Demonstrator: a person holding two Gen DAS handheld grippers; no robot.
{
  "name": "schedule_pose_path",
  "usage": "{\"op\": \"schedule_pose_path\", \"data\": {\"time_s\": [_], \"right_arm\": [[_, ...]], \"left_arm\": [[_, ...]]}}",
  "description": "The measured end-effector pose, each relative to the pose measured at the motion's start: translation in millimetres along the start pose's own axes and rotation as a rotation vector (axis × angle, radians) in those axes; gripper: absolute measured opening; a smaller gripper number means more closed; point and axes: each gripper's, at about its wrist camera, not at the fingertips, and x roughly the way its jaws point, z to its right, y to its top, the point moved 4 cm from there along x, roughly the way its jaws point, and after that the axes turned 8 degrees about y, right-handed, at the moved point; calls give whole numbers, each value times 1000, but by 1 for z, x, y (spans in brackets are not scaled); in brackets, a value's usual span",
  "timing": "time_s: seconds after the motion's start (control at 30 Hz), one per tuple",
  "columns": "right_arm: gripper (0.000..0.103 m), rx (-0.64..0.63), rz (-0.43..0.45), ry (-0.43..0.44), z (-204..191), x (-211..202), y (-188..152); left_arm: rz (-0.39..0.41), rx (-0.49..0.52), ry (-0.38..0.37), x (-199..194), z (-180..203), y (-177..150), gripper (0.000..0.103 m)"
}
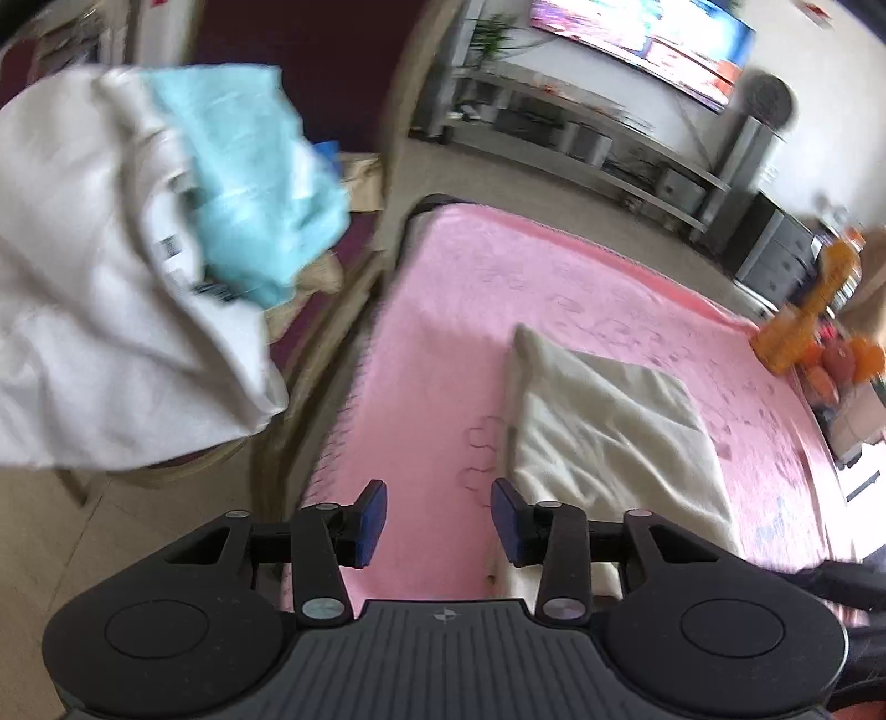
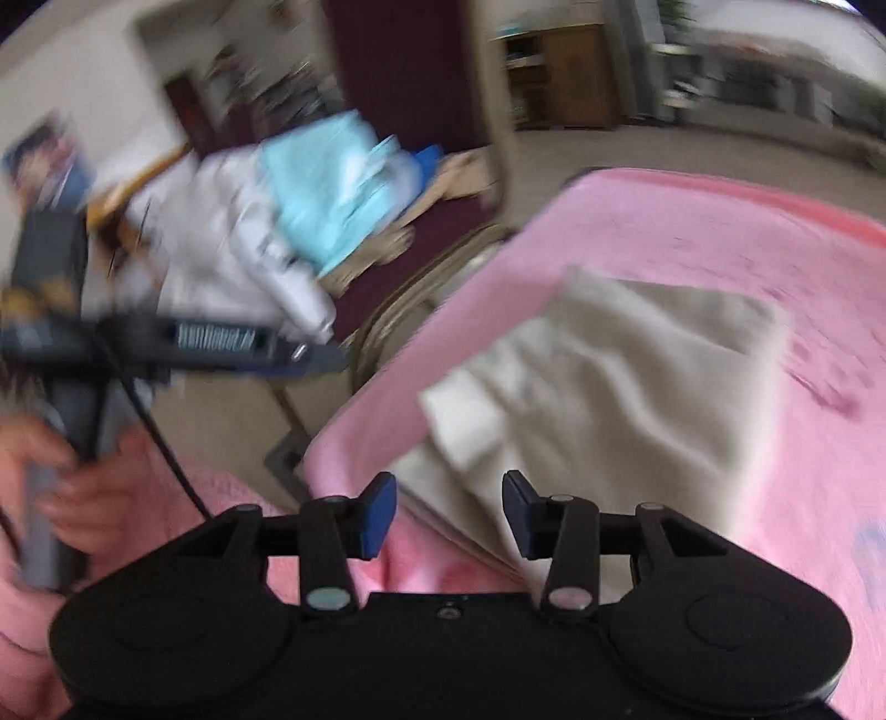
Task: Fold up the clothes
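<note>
The left tongs [image 1: 437,523] sit at the bottom of the left wrist view with their blue pads [image 1: 372,523] spread apart and nothing between them. They hang over the near edge of a desk covered with a pink blanket [image 1: 454,310]. A folded cream cloth [image 1: 609,426] lies flat on the blanket, just right of the middle of the frame, and its near end runs under the right pad. In the upper left of that view there is a heap of clothes on a chair: a white garment [image 1: 99,310] with a light blue garment [image 1: 260,183] on top of it. A television [image 1: 642,39] glows at the top right, and some orange things [image 1: 803,327] sit at the far right edge, too blurry to name. The right tongs [image 2: 449,515] are at the bottom of the right wrist view, and they are released too, with a wide gap and nothing held. The same cream cloth [image 2: 620,387] is in the middle right of this frame, with its near edge just behind the tongs. This picture is blurry. At the left edge a hand [image 2: 50,471] holds the handle of the other tool [image 2: 210,343], which sticks out toward the middle. The white and light blue heap [image 2: 277,221] is in the upper left here as well.
</note>
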Motion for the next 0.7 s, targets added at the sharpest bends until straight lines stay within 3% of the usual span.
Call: {"op": "schedule_pose_path", "data": {"time_s": [0.07,0.1,0.2,0.3,0.33,0.4,0.5,0.57,0.67,0.7], "right_arm": [[34,67,32,-50,18,-13,-3],[26,101,49,-75,27,-20,-5],[22,202,97,-150,55,-39,-9],[22,180,70,-181,59,-23,-13],[22,156,52,-194,58,-15,-15],[23,86,-8,-219,57,0,-24],[28,3,-122,-248,59,2,-44],[34,37,-140,-248,65,-13,-51],[34,107,-88,-246,75,-39,-50],[27,118,-55,-248,76,-48,-48]], "left_arm": [[-1,67,-62,4,21,2,21],[1,104,-77,7,33,3,21],[3,228,-80,21,71,5,22],[-39,398,59,51,98,-9,24],[-97,467,122,64,101,-19,23],[-176,557,178,75,97,-38,24],[-210,588,188,65,83,-50,31],[-203,525,184,56,68,-47,33],[-153,363,80,32,52,-36,24],[-111,318,27,23,49,-31,24]]}}
